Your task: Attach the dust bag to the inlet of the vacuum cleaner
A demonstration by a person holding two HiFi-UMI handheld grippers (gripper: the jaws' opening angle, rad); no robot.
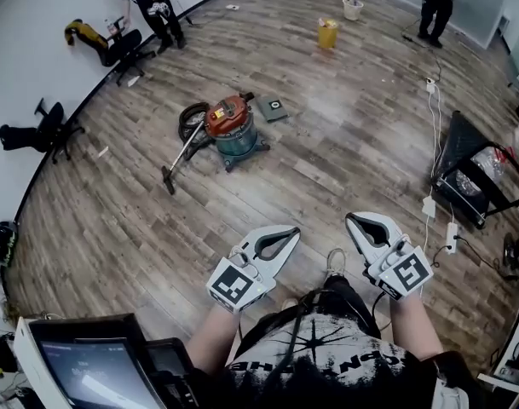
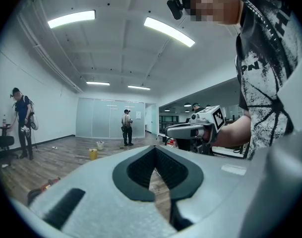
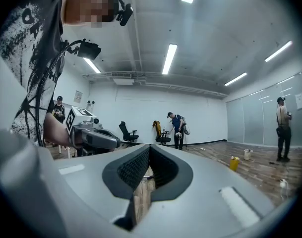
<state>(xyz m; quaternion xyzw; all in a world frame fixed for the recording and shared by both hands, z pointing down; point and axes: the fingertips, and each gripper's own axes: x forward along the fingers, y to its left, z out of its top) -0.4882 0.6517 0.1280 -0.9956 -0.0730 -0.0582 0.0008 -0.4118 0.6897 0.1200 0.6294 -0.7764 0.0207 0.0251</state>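
Facing vacuum cleaner (image 1: 233, 130), saw orange lid (image 1: 227, 113) on teal drum (image 1: 242, 141); could not tell contents of yellow bucket (image 1: 327, 33); held left gripper (image 1: 293, 231) and right gripper (image 1: 351, 219) pressed together, empty.

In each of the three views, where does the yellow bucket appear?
Head view: yellow bucket at top centre, on the floor beyond the vacuum cleaner.
Left gripper view: yellow bucket at lower left, on the floor.
Right gripper view: yellow bucket at lower right, on the floor.
Shared landmark: white bucket close beside it.
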